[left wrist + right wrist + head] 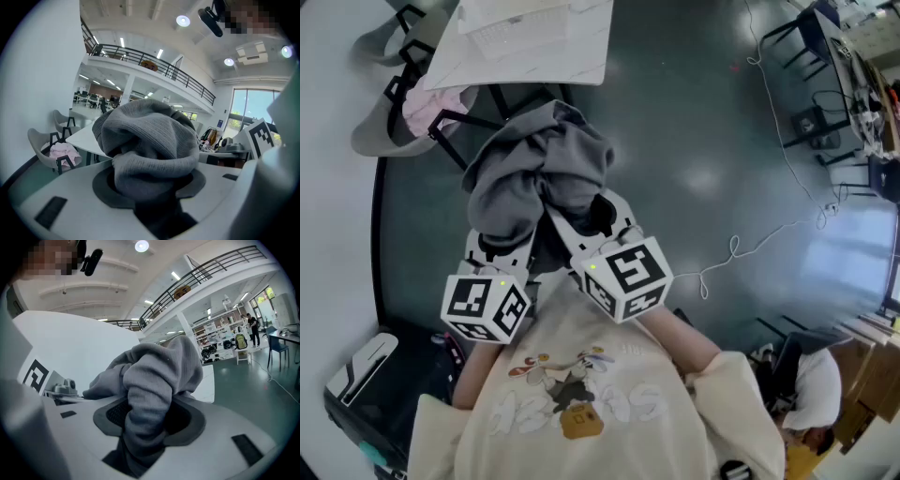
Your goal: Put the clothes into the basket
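Note:
A bunched grey knit garment [539, 173] is held up in the air in front of the person, above the dark floor. My left gripper [502, 246] is shut on its lower left folds and my right gripper [592, 217] on its lower right folds, the two close together. In the left gripper view the grey garment [150, 145] bulges out from between the jaws of the left gripper [151, 190]. In the right gripper view a thick fold of the garment [154, 385] is pinched in the right gripper [145, 425]. I cannot pick out a basket with certainty.
A white table [534, 47] stands just beyond the garment. Grey chairs sit at its left, one with a pink cloth [427, 108] on it. A dark box-like thing [356, 403] lies at the lower left. A white cable [741, 251] trails over the floor at right.

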Tool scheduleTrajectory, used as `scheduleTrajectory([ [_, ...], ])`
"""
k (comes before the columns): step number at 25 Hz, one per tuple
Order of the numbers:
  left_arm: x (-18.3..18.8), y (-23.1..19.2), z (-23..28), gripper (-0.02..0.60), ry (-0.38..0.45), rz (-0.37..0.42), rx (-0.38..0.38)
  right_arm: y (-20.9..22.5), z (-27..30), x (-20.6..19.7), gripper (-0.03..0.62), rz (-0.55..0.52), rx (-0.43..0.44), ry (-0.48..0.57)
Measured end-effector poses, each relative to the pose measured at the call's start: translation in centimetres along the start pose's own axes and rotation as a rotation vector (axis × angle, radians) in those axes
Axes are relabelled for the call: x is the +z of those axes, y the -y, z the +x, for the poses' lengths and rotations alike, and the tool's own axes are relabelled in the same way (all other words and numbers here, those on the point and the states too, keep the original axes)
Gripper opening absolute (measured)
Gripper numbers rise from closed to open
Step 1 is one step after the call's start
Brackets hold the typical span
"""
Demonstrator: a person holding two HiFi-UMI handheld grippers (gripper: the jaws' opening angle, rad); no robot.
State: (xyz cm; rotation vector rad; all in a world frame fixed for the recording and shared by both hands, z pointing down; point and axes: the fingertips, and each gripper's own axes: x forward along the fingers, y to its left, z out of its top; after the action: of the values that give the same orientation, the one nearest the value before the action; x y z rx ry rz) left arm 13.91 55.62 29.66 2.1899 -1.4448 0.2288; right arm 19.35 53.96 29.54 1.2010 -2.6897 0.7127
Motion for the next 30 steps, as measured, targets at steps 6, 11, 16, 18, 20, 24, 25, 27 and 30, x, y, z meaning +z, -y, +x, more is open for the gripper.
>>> scheduleTrajectory([
  [6, -0.3, -0.5, -0.4, 0.199, 0.001, 0.001, -0.004, -0.5, 0.3, -0.6, 0.189, 0.008, 0.011, 0.008],
  [11, -0.3, -0.8, -0.7, 0.199, 0.0, 0.002, -0.015, -0.9, 0.4, -0.6, 0.189, 0.025, 0.004, 0.011],
  [16, -0.7, -1.6, -1.2, 0.199, -0.008, 0.0, -0.029, -1.7, 0.8, -1.3, 0.189, 0.021, -0.004, 0.011],
  [18, -1.3, -1.9, -1.7, 0.199, -0.017, -0.007, -0.034, -2.3, 0.8, -1.9, 0.189, 0.027, -0.005, 0.001],
  [20, -1.9, -2.3, -2.3, 0.199, -0.028, -0.015, -0.038, -2.8, 0.9, -2.6, 0.189, 0.034, -0.007, -0.012],
  [24, -2.5, -3.7, -3.7, 0.199, -0.037, -0.026, -0.033, -4.5, 1.5, -3.7, 0.189, 0.046, -0.005, -0.03],
  [25, -2.5, -4.3, -4.1, 0.199, -0.034, -0.03, -0.03, -5.0, 1.8, -3.8, 0.189, 0.046, -0.004, -0.034],
  [27, -2.5, -5.5, -5.0, 0.199, -0.026, -0.042, -0.024, -6.3, 2.6, -3.9, 0.189, 0.042, 0.001, -0.046],
  [30, -2.7, -7.4, -6.4, 0.199, -0.024, -0.061, -0.021, -8.2, 3.8, -4.6, 0.189, 0.03, 0.012, -0.061],
])
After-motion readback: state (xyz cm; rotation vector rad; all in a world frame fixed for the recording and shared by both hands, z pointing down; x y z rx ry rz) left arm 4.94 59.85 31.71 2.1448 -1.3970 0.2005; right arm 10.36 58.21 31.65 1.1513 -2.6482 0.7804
